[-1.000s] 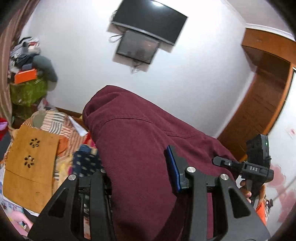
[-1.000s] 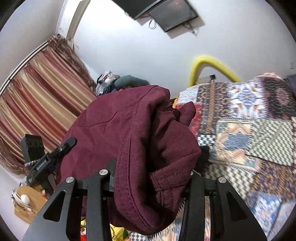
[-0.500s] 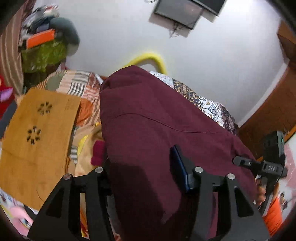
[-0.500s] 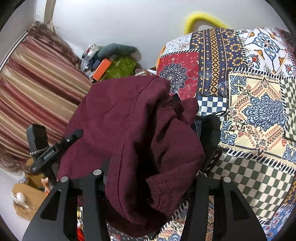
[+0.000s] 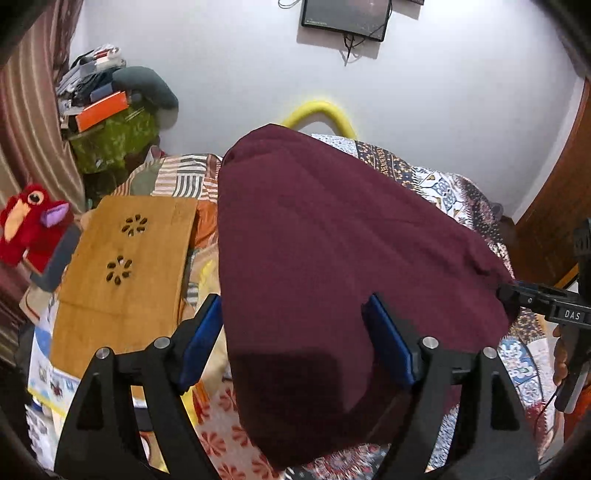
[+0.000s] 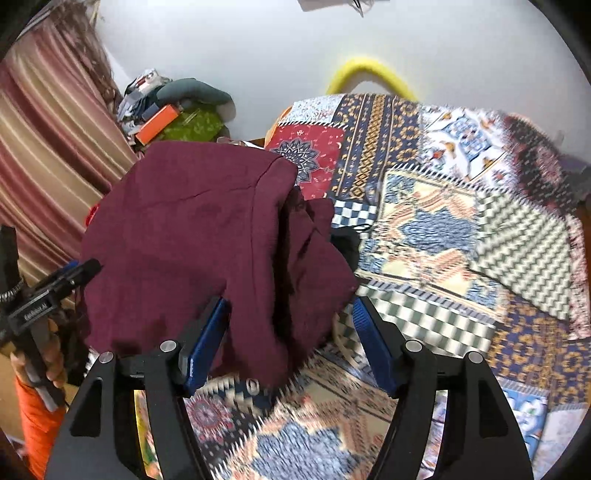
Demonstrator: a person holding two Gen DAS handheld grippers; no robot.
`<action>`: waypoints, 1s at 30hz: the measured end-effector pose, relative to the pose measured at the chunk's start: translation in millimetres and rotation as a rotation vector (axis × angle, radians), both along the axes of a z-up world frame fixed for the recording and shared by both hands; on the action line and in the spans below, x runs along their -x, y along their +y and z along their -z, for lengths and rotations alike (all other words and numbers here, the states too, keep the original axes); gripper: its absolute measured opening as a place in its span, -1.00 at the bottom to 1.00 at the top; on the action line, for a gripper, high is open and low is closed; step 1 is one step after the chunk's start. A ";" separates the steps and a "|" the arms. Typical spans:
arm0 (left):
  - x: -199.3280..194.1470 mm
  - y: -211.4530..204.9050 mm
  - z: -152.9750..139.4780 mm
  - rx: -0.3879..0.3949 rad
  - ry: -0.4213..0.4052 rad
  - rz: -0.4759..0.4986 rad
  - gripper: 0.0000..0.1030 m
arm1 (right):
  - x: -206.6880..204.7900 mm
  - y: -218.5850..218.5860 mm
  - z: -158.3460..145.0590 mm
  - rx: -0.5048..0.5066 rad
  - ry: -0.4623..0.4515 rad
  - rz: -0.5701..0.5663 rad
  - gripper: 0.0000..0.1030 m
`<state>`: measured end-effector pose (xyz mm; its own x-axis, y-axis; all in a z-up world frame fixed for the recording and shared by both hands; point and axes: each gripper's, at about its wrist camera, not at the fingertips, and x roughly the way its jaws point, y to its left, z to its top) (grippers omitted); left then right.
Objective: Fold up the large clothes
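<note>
**Both jaws opening on the maroon garment above the bed**

Nearest to you, the left gripper (image 5: 295, 336) has its jaws apart, and they have just been opening. The maroon garment (image 5: 332, 258) passes between the blue pads (image 5: 201, 339); at the left pad the cloth edge is just beside it and I cannot tell if it touches, and the right pad does not seem to press. So the grip here looks released.

The right gripper (image 6: 290, 336) shows the same: jaws apart, just opened wider, with a bunched fold of the same garment (image 6: 207, 236) hanging between the pads. In the right wrist view the cloth lies against the pad at 9 o'clock, while the pad at 3 o'clock stands clear of it.

Further out, the garment is a thick, uneven bundle over the patchwork bedspread (image 6: 443, 229). At 10 o'clock in the left wrist view a wooden lap desk (image 5: 122, 258) lies beside it, and a red plush toy (image 5: 29, 225) beyond. At 12 o'clock a yellow tube (image 5: 321, 110) curves against the wall, under a wall screen (image 5: 345, 16).

What could go wrong, as I judge it:
- The bundle may land crumpled, because the right side is gathered in loose layers and not flat.
- One corner may cling to a pad and be dragged when you pull back, which would undo the fold.
- The left edge may fall on the lap desk and not on the bedspread, since they are so near.
</note>
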<state>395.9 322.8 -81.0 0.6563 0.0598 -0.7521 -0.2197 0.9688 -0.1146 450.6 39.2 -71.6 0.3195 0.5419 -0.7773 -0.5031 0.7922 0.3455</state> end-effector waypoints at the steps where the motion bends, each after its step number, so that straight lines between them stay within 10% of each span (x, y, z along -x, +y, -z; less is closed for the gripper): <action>1: 5.1 -2.1 -2.7 -0.002 0.001 -0.003 0.56 | 3.6 -3.1 -5.2 0.003 -0.015 -0.002 0.29; 8: 46.1 -35.9 -39.5 -0.046 -0.022 0.003 0.56 | 46.4 -19.0 -49.4 0.014 -0.123 -0.027 0.29; 20: 175.5 -117.1 -154.9 -0.211 -0.356 0.030 0.56 | 161.6 -41.4 -135.2 -0.139 -0.385 -0.076 0.29; 30: 282.0 -179.8 -178.3 -0.387 -0.625 -0.008 0.56 | 255.3 -63.4 -174.7 -0.251 -0.683 -0.026 0.29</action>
